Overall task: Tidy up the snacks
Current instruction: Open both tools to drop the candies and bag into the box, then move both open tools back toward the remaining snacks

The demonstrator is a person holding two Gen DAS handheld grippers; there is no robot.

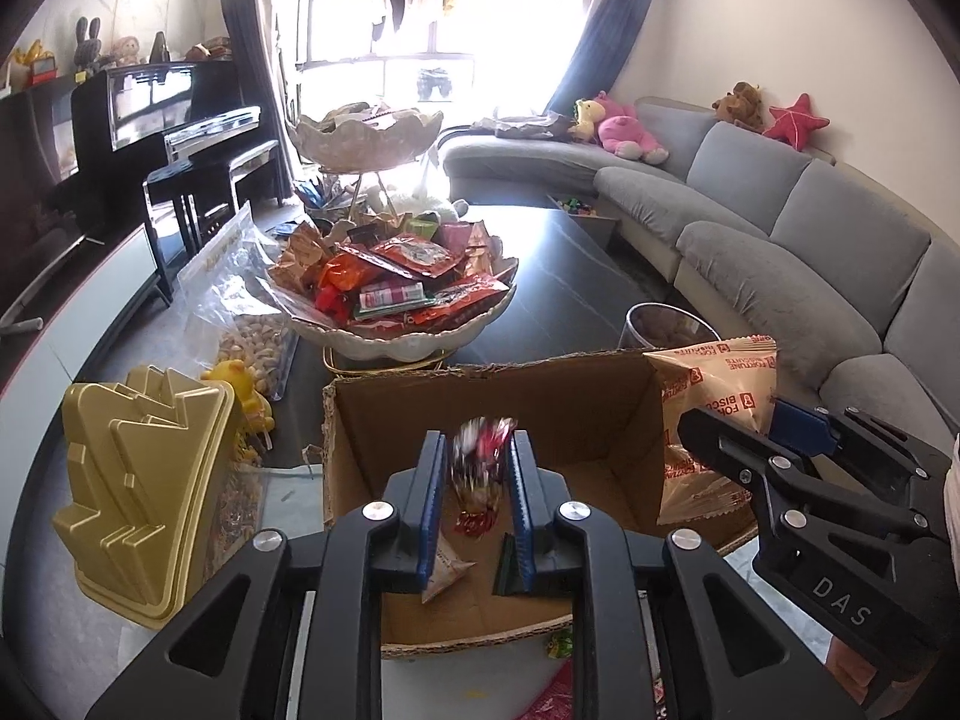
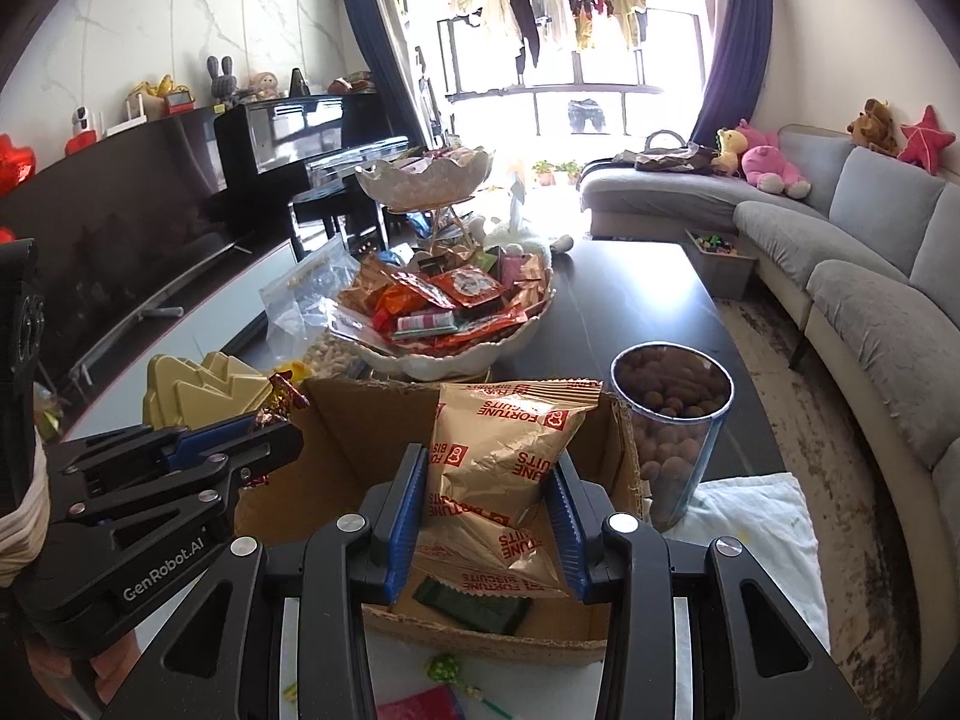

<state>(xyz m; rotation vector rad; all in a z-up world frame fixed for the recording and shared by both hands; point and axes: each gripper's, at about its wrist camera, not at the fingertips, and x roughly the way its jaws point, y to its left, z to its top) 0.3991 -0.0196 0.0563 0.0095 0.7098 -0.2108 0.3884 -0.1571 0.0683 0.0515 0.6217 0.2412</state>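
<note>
Both claws hang over the open cardboard box point(image 1: 480, 420) on the dark table point(image 1: 570, 264). Farthest left on that table stands a gold ridged container point(image 1: 144, 480), with a clear bag of nuts point(image 1: 252, 336) behind it. Next comes the left gripper point(image 1: 477, 504): a shiny red-and-silver wrapped candy point(image 1: 480, 468), blurred, sits between its blue pads, but the jaws stand slightly parted and whether they touch it cannot be told. Beyond the box, a white scalloped bowl point(image 2: 456, 360) is heaped with red and orange snack packets. Further right, the right gripper point(image 2: 489, 516) is clenched on a gold biscuit bag point(image 2: 510, 450), its pads pressing the bag's two sides above the box. A dark green packet point(image 2: 474, 600) lies on the box floor beneath. Rightmost, just beside the box, stands a clear jar of brown coated nuts point(image 2: 672, 420).
</note>
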